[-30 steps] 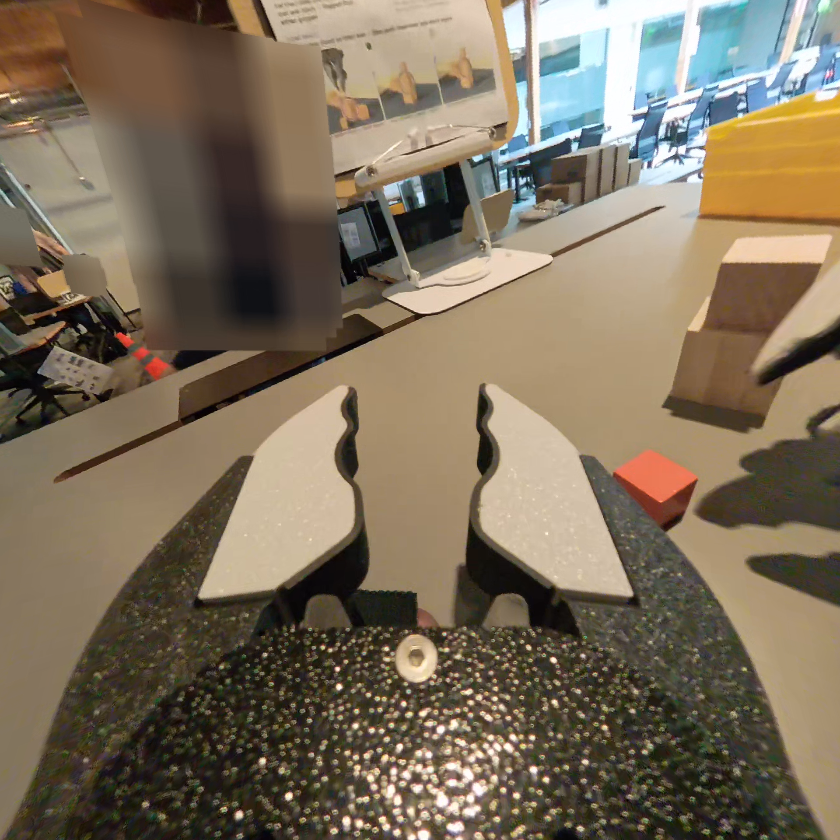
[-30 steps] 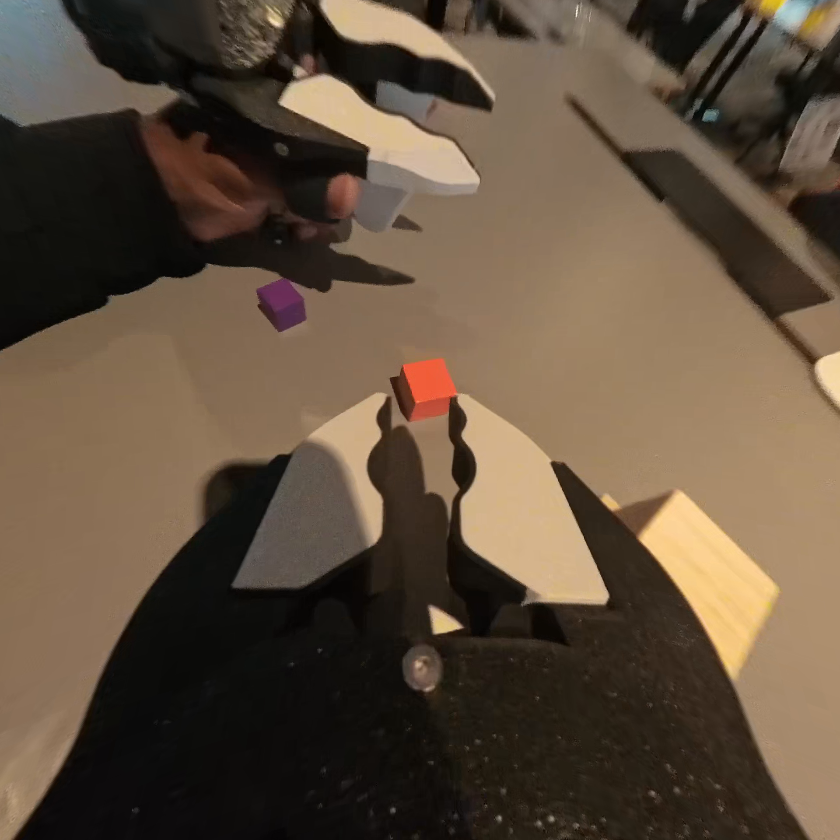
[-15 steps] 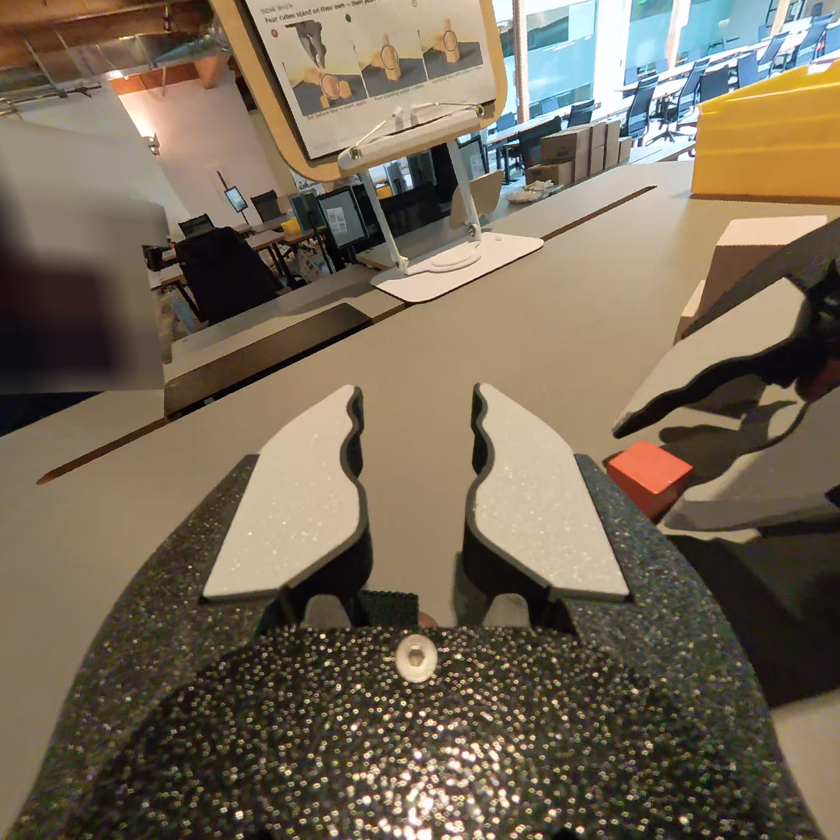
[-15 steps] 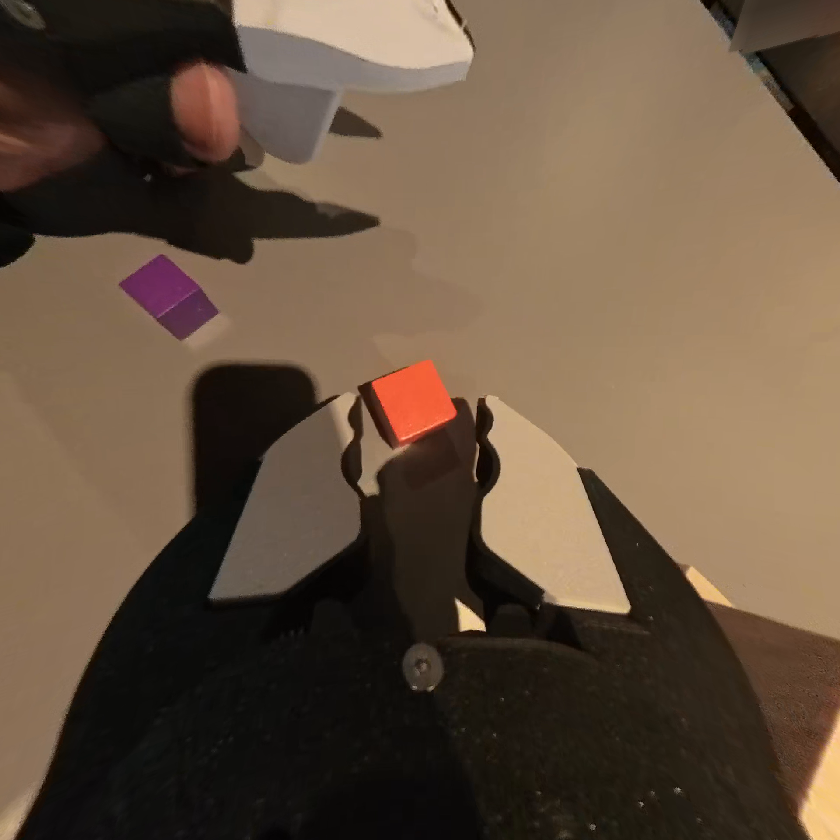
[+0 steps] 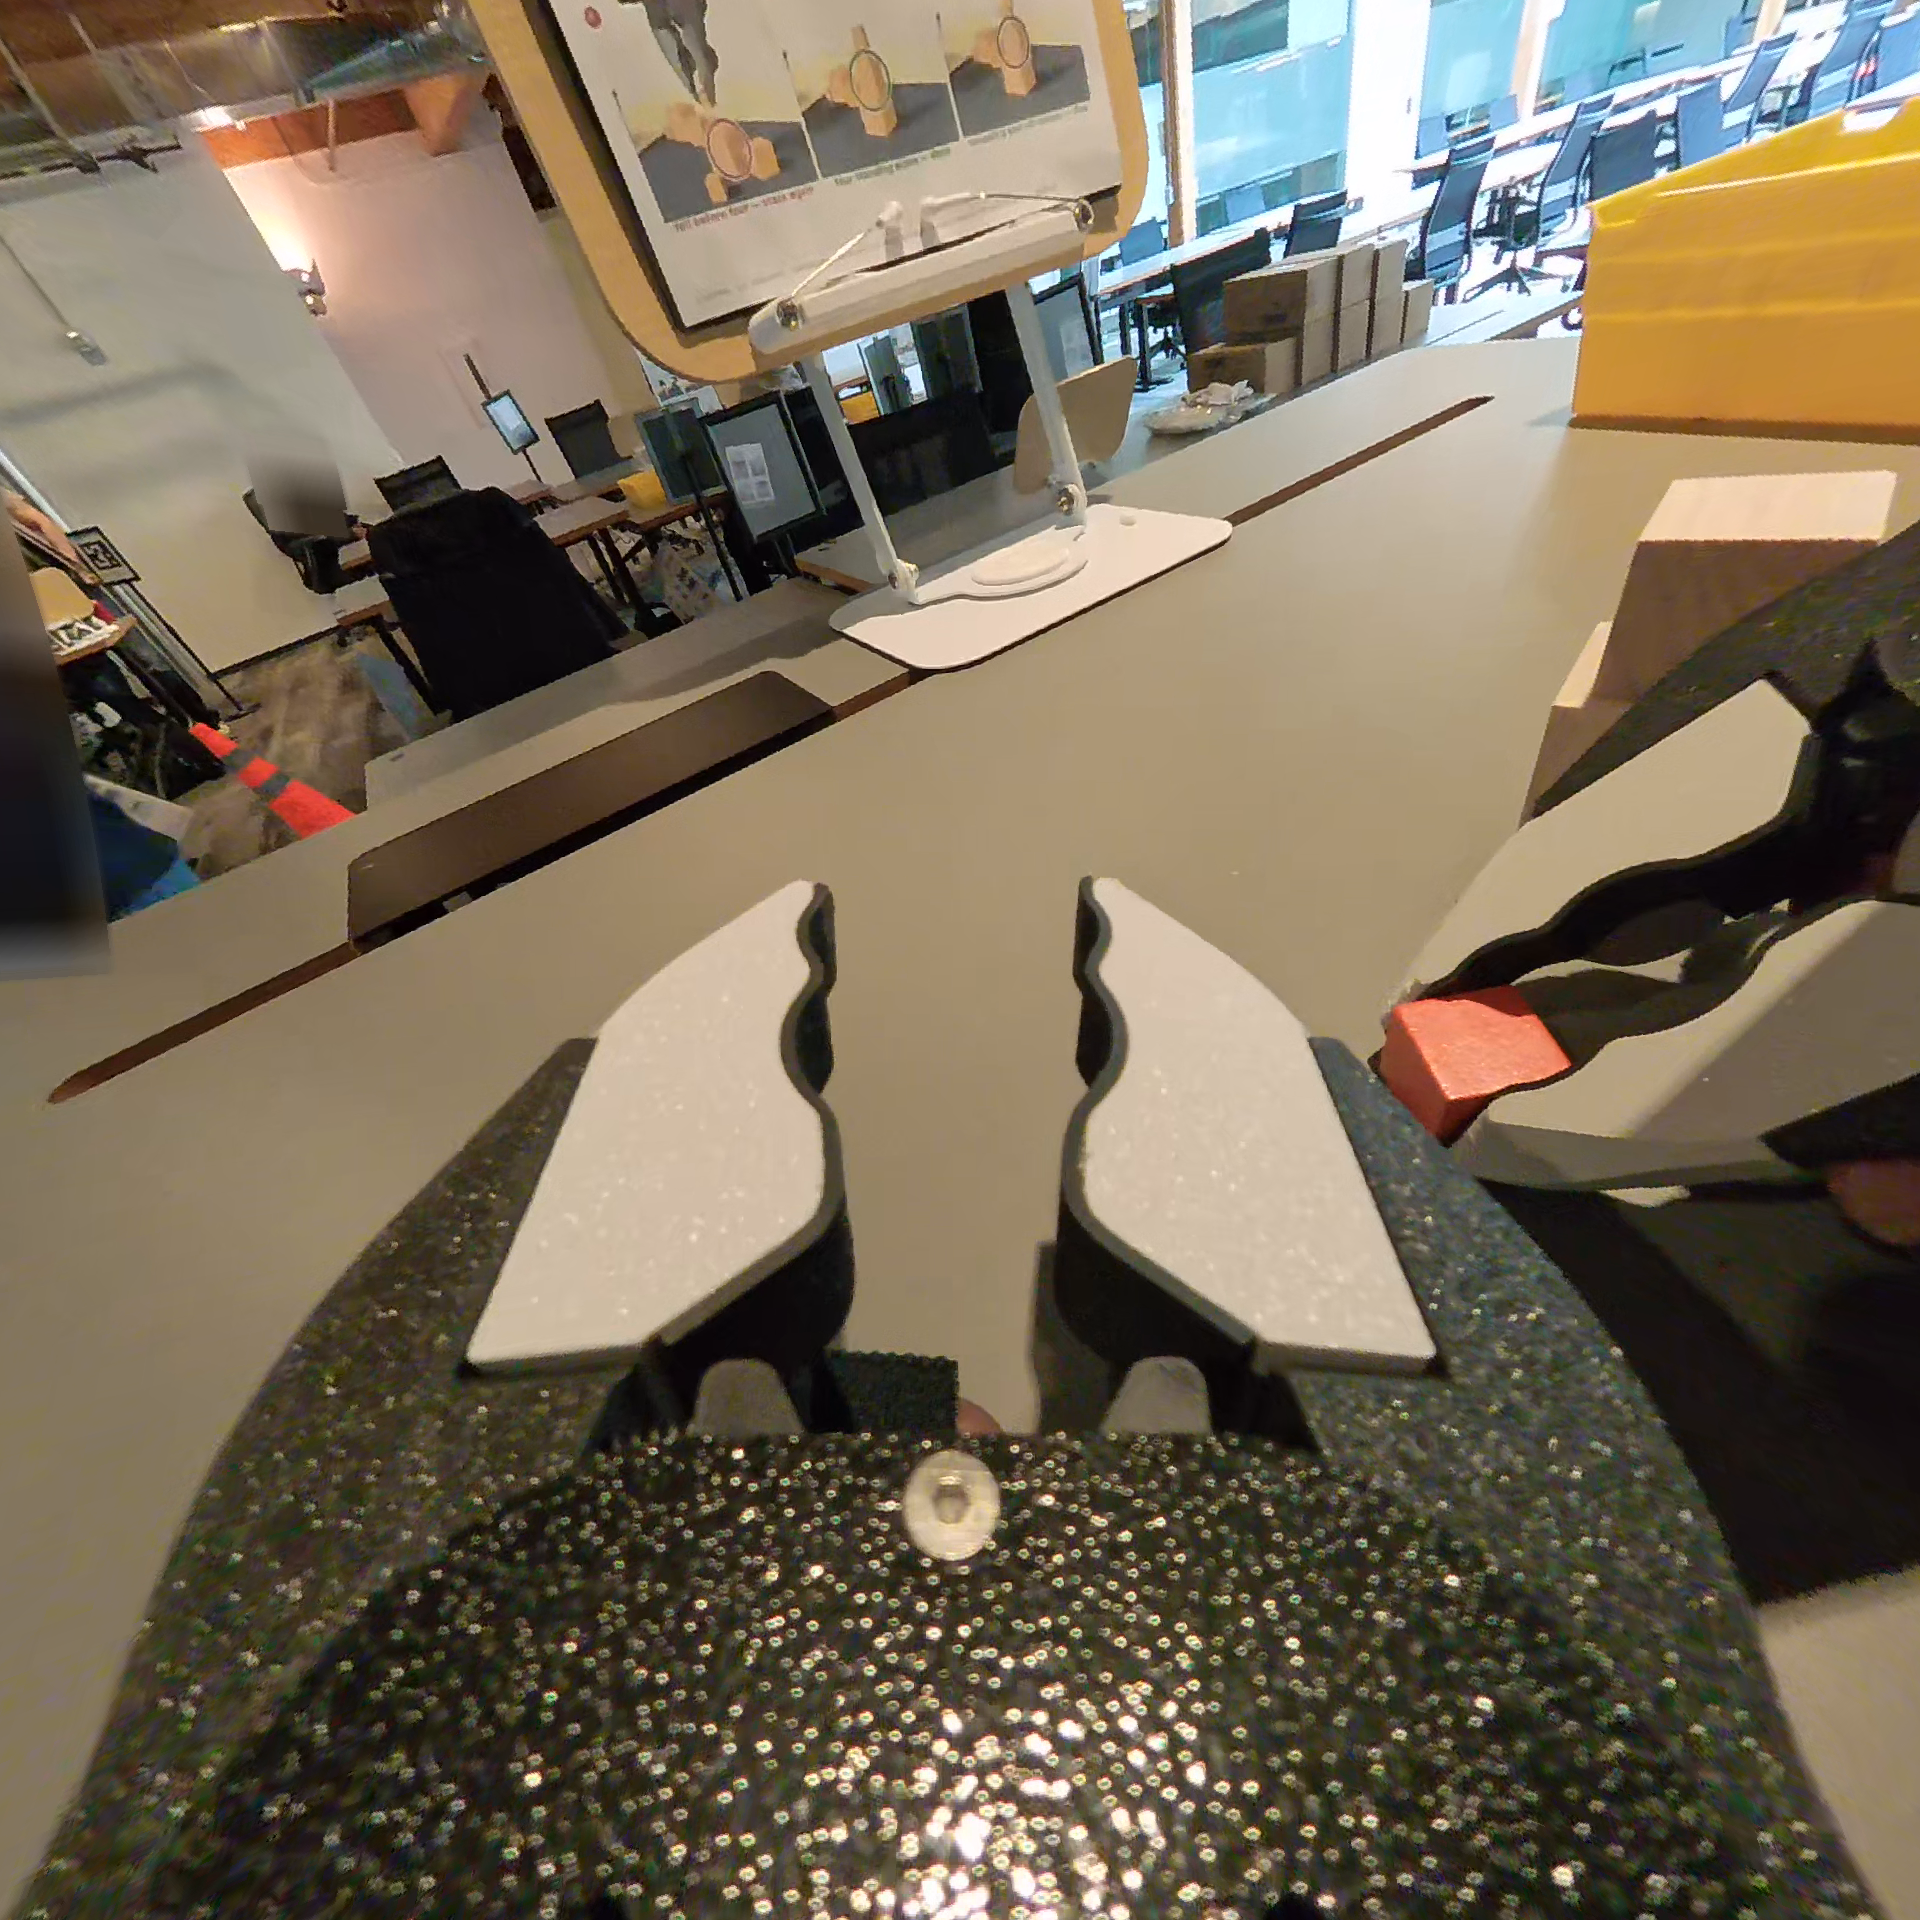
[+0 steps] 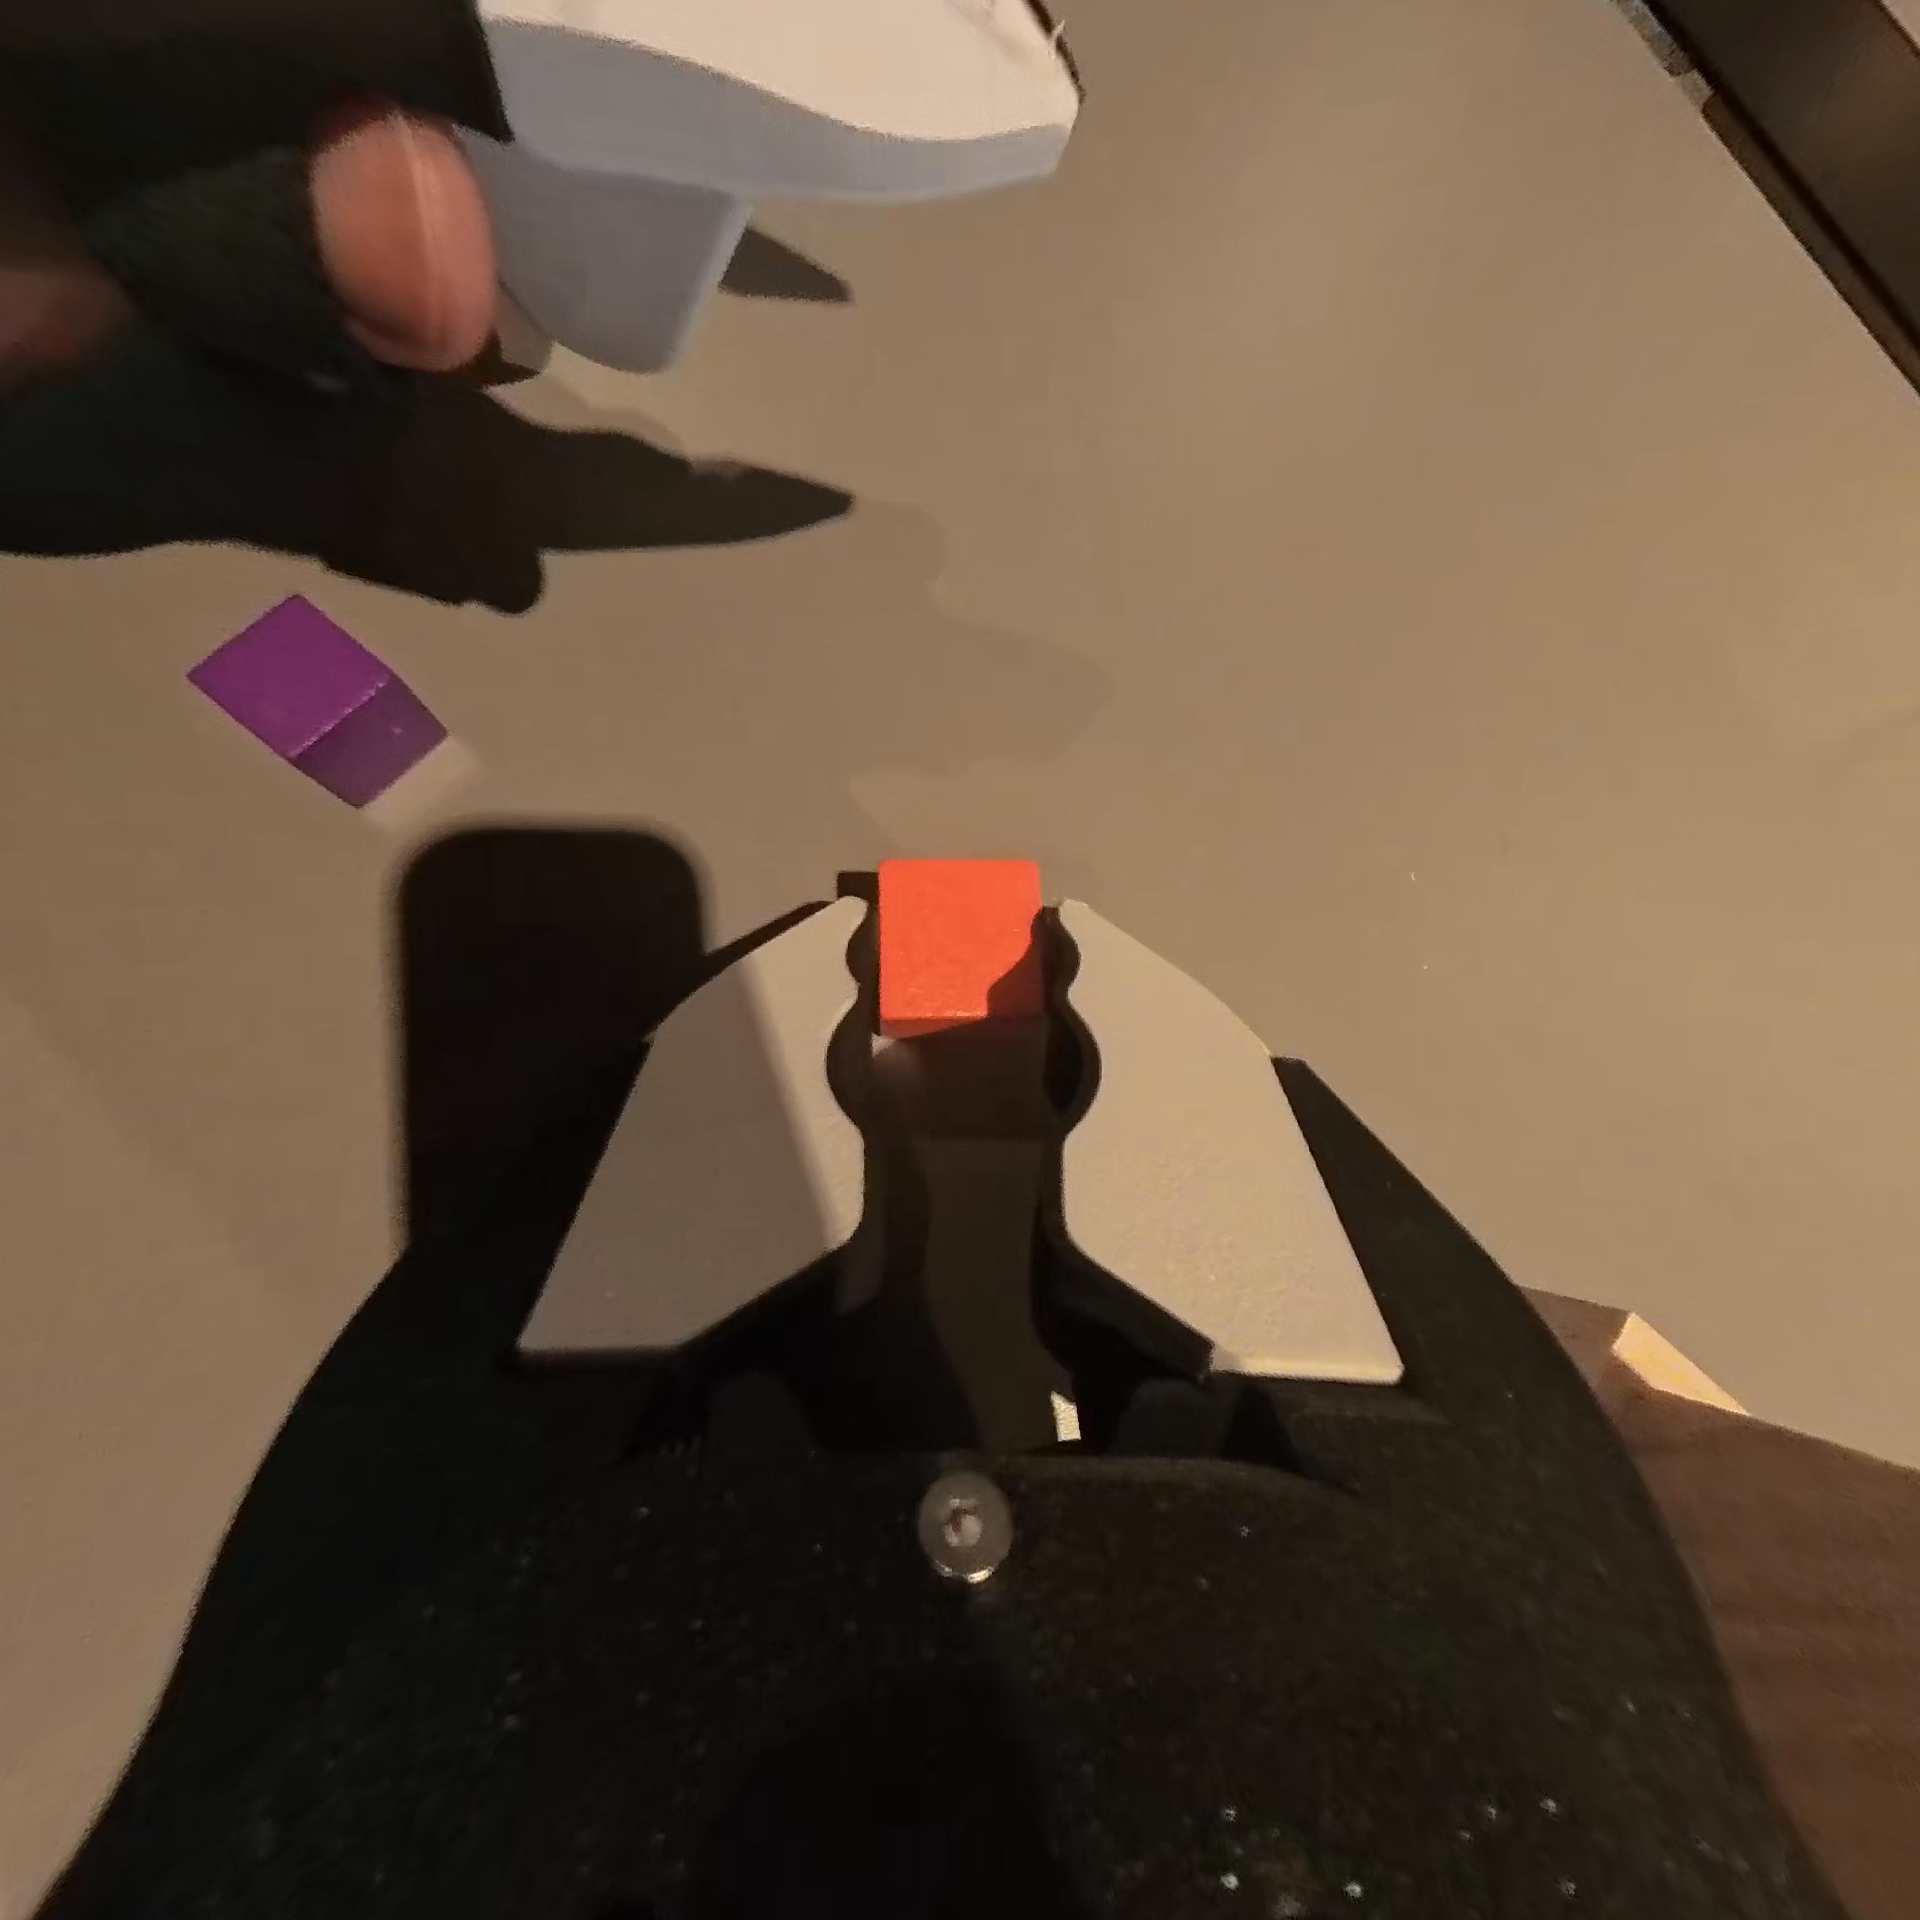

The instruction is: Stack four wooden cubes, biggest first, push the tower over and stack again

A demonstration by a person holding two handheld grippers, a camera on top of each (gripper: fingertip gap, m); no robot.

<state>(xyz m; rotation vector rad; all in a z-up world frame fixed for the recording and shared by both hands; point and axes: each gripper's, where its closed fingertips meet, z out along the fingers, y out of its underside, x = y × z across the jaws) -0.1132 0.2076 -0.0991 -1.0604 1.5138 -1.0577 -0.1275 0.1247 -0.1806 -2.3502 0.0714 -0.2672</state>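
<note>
A small red cube [image 6: 956,945] lies on the grey table between the fingertips of my right gripper [image 6: 956,916], whose jaws press both of its sides. In the left wrist view the red cube [image 5: 1470,1049] sits at the right between the right gripper's fingers [image 5: 1662,894]. Behind it, a plain wooden cube [image 5: 1756,551] stands on a bigger wooden cube [image 5: 1574,717]. A small purple cube [image 6: 312,696] lies left of the red one. My left gripper [image 5: 951,925] is open and empty, low over the table.
A yellow bin [image 5: 1745,281] stands at the back right. A white stand [image 5: 1039,582] holding an instruction board is at the table's far edge. The left gripper's finger [image 6: 779,125] and a hand [image 6: 405,249] hover above the purple cube.
My right gripper has moved forward and its jaws have closed in on the red cube, which has turned square to the fingers. The left gripper has barely moved.
</note>
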